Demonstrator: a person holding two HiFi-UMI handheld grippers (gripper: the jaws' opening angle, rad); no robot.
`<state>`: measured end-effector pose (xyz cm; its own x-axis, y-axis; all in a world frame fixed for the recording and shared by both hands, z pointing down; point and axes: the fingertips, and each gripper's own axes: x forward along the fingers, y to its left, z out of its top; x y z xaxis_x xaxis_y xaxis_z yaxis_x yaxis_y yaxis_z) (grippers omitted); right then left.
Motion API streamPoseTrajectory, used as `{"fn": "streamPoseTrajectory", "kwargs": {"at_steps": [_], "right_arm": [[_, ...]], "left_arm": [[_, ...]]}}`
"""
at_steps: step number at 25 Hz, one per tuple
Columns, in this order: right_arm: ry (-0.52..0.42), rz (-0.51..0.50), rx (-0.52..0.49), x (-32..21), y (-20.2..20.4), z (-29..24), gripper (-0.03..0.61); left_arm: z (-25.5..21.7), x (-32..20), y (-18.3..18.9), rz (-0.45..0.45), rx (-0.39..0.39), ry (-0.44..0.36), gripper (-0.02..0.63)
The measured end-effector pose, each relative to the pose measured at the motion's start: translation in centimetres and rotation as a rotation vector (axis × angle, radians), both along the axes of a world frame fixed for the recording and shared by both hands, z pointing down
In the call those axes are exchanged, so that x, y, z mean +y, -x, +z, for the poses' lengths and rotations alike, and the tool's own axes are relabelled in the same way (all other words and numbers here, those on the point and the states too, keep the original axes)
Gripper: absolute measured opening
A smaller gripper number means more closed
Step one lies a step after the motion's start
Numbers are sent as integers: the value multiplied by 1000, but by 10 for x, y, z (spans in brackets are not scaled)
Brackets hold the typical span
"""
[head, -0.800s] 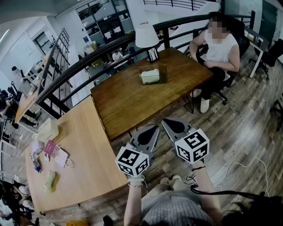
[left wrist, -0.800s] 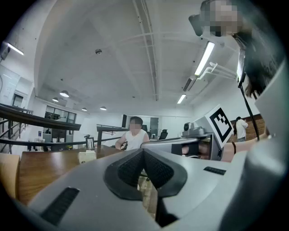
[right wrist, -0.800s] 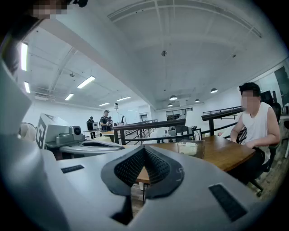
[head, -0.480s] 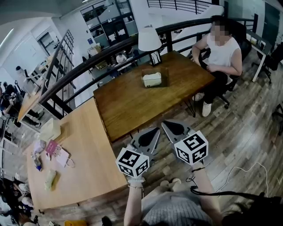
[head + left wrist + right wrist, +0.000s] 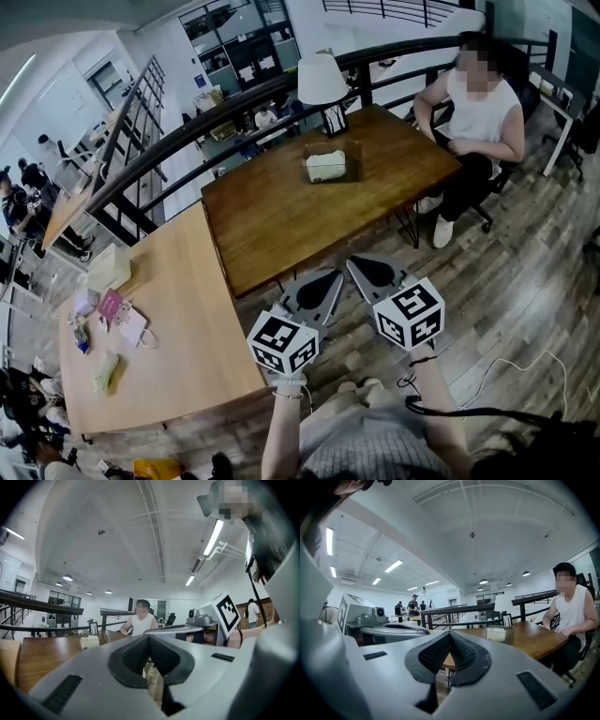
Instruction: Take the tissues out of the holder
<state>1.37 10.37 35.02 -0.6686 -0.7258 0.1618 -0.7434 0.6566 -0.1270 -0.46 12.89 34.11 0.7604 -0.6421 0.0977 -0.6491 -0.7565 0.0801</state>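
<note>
Both grippers are level, side by side above the plank floor (image 5: 525,281), just short of the near edge of the dark table (image 5: 281,220).

Left gripper (image 5: 330,275): the pads are pressed together with nothing between them, as confirmed in its own view (image 5: 149,637).

Right gripper (image 5: 356,263): the jaws are fully together and it is empty, as confirmed in its own view (image 5: 450,633). The two gripper tips sit close to each other but do not touch.

The tissue holder (image 5: 333,160) stands upright toward the far side of the dark table, well away from both grippers. The tissues (image 5: 324,167) are inside it. It also appears in the left gripper view (image 5: 89,642) and the right gripper view (image 5: 500,633).

Bare tabletop runs from the near edge up to the holder. A lamp (image 5: 322,82) stands just behind the holder, at the far edge by the black railing (image 5: 169,150).

A seated person (image 5: 478,108) occupies the table's right end. A light table (image 5: 178,319) adjoins the left side, with small items on its far left part.
</note>
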Motion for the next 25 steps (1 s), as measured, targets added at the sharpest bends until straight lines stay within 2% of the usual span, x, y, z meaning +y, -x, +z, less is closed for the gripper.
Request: {"fn": "streamPoseTrajectory", "kwargs": {"at_steps": [8, 12, 25], "right_arm": [[25, -43, -64, -10, 4, -2, 12], [36, -59, -64, -34, 4, 1, 12], [4, -45, -15, -175, 13, -12, 12]], "left_arm": [[1, -10, 11, -62, -3, 12, 8], [5, -37, 9, -71, -4, 24, 8], [-7, -174, 17, 36, 37, -9, 8]]}}
